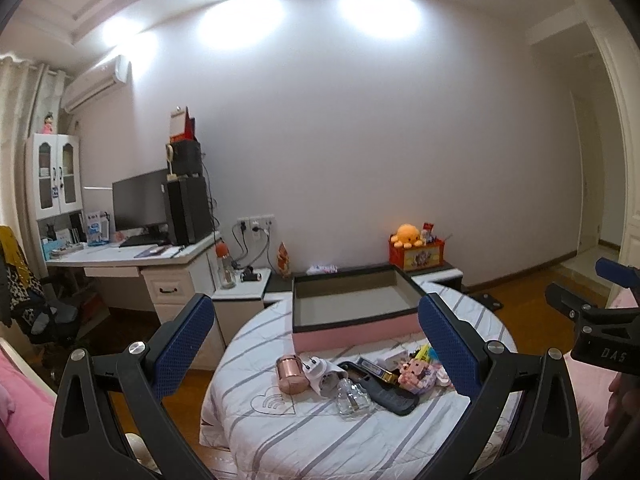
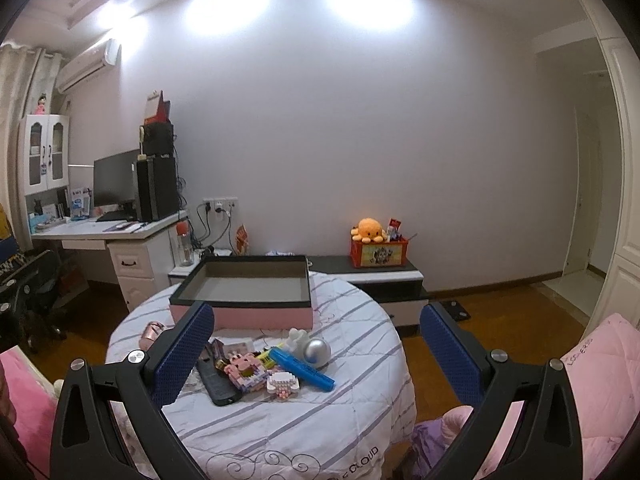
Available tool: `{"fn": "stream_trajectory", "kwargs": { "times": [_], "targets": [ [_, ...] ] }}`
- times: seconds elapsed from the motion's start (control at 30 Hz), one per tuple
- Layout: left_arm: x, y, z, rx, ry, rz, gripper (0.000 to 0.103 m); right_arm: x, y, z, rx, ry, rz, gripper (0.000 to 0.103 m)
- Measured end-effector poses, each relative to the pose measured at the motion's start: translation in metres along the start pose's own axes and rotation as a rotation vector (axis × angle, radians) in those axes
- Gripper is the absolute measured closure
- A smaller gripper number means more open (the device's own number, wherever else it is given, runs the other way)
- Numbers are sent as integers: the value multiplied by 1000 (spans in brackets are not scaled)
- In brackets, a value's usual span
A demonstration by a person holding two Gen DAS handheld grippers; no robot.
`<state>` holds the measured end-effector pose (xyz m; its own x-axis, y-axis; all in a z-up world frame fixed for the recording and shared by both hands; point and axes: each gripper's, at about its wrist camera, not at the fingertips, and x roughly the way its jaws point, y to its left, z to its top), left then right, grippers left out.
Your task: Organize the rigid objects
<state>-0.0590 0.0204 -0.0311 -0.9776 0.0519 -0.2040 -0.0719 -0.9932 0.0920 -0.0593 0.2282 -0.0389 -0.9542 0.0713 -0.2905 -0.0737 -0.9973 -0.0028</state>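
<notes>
A pink box (image 1: 352, 330) with a black rim stands empty at the back of the round striped table (image 1: 280, 432). In front of it lie a rose-gold cylinder (image 1: 292, 372), a white plug (image 1: 322, 374), a glass bottle (image 1: 352, 398), a black remote (image 1: 390, 396) and a pink block figure (image 1: 416, 372). My left gripper (image 1: 316, 316) hangs open above them, holding nothing. My right gripper (image 2: 316, 320) is open too, above the table (image 2: 320, 420) near a blue highlighter (image 2: 302, 368), a silver ball (image 2: 318, 350), the block figure (image 2: 244, 370) and the box (image 2: 244, 316).
A white desk (image 1: 132, 256) with a monitor stands at the left, and a low cabinet (image 2: 384, 276) carrying a red box with an orange plush (image 2: 370, 230) runs along the wall. Pink quilts (image 2: 600, 360) lie at both sides. Wooden floor (image 2: 500, 304) surrounds the table.
</notes>
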Motion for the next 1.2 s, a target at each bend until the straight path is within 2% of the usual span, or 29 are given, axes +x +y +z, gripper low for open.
{"fn": "stream_trajectory", "kwargs": {
  "times": [0.3, 0.4, 0.6, 0.7, 0.8, 0.9, 1.1, 1.2],
  "targets": [
    [68, -3, -26, 15, 147, -13, 0, 63, -5, -19, 11, 128, 3, 0],
    [101, 4, -50, 6, 268, -17, 0, 90, -3, -34, 2, 197, 18, 0],
    [144, 16, -100, 26, 440, 6, 0, 148, 3, -77, -27, 381, 60, 0],
    [162, 23, -121, 24, 526, 5, 0, 166, 5, -92, -43, 430, 64, 0],
    [177, 27, -133, -12, 579, -11, 0, 178, 4, -100, -50, 461, 54, 0],
    [189, 26, -137, -27, 604, -17, 0, 186, -1, -105, -46, 481, 63, 0],
    [193, 19, -133, -17, 615, 25, 0, 190, -7, -108, -22, 469, 119, 0],
    [176, 14, -119, 1, 562, 2, 0, 190, -5, -105, -45, 464, 124, 0]
  ]
}}
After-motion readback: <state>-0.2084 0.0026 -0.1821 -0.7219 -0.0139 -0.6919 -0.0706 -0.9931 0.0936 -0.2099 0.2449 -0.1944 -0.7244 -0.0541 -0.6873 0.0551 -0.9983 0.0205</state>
